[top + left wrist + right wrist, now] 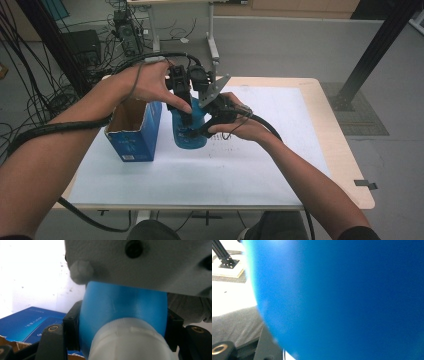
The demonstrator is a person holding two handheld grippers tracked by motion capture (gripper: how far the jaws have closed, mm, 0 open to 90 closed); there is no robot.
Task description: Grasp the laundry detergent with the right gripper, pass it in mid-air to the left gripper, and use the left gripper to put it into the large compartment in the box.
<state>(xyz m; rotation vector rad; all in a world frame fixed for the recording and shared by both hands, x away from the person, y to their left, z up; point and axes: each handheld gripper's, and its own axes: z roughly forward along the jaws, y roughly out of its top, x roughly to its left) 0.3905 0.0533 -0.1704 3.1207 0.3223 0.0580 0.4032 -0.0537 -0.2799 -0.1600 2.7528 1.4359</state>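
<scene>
in the high view the blue bottle (189,131) stands near the middle of the counter (280,165), just right of the open blue box (135,132), with the left gripper (183,107) and right gripper (210,120) both clamped on it. in the left gripper view its fingers (71,327) pinch the bottle's shoulder behind the white cap (130,340), so a firm, level hold seems wise. in the right gripper view the blue body sits tight against the closed fingers (265,345); steadying it there should keep it from twisting.
</scene>
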